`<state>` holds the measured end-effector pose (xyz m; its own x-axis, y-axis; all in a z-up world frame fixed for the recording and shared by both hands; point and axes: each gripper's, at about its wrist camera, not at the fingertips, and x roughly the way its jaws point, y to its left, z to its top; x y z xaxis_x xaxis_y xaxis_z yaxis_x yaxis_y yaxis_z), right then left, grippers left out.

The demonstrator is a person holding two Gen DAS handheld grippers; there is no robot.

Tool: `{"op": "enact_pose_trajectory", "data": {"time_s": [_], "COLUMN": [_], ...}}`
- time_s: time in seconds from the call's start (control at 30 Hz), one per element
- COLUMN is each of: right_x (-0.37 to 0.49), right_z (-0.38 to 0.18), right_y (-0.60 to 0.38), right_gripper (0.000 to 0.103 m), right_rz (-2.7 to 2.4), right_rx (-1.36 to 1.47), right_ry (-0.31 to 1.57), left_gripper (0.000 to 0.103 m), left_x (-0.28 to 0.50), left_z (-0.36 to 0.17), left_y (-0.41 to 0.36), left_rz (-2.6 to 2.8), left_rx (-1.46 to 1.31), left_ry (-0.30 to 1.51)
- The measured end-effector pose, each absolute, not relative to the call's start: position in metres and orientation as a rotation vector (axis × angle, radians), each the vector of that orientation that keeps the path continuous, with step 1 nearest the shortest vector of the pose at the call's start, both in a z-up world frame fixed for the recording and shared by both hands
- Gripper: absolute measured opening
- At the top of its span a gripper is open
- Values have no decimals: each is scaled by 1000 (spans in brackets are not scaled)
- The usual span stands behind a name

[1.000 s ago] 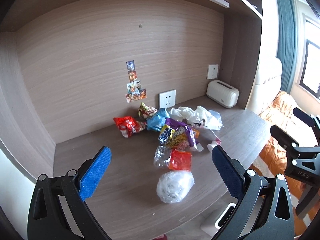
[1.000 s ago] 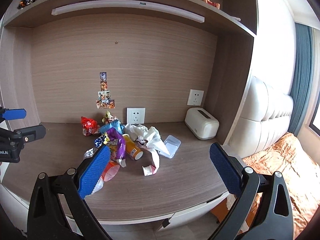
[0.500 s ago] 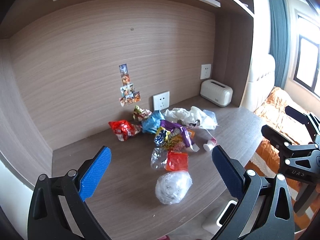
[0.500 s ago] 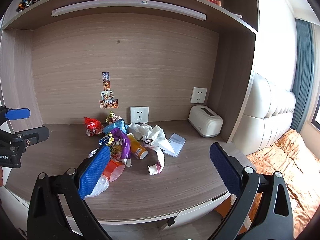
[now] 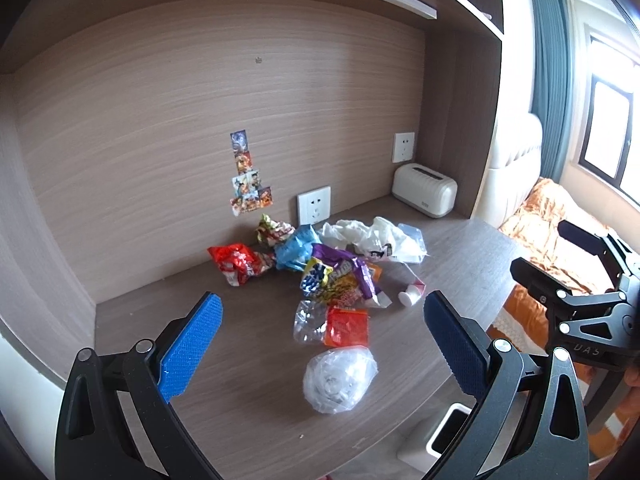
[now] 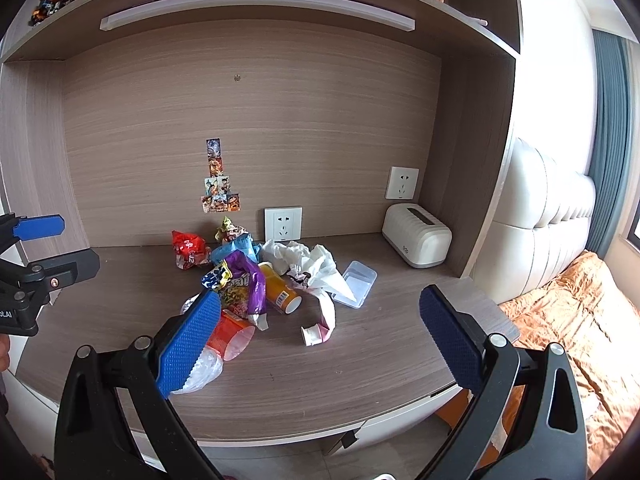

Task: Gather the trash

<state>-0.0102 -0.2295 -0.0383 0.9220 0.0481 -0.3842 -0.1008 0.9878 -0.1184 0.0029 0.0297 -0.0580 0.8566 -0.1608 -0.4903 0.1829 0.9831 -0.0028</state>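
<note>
Bare worktop (image 6: 380, 368) is lying open around the trash pile (image 6: 256, 280); both hand-held grippers, left (image 5: 320, 344) and right (image 6: 320, 336), are hanging wide open, holding nothing, near its front edge.

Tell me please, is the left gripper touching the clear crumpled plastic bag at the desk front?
Apart. In the left wrist view the left gripper stands open, and bare desk shows between each pad and the clear plastic bag.
</note>
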Motion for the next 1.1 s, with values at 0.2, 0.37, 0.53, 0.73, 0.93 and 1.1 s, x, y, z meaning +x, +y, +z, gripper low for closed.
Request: {"op": "enact_pose_trajectory", "data": {"time_s": [0.2, 0.37, 0.53, 0.73, 0.93, 1.1], "right_x": [-10, -10, -9, -9, -9, -9], "right_z": [-38, -38, -37, -37, -37, -37], "right_y": [-229, -230, -231, -231, -230, -230], "right_gripper": [99, 99, 99, 99, 99, 99], "right_rz": [78, 81, 82, 83, 82, 82], "right_rx": [-138, -132, -132, -130, -130, -131], "right_ry": [387, 390, 392, 391, 393, 393], "left_gripper": [99, 99, 99, 99, 99, 99], "left_x": [4, 4, 4, 3, 5, 5], "left_z": [-58, -59, -59, -58, -59, -60], "left_y": [29, 29, 26, 23, 25, 26], "left_rz": [-184, -189, -198, -188, -184, -182], "left_rx": [53, 46, 51, 66, 54, 56], "left_ry": [510, 511, 518, 511, 514, 514]}}
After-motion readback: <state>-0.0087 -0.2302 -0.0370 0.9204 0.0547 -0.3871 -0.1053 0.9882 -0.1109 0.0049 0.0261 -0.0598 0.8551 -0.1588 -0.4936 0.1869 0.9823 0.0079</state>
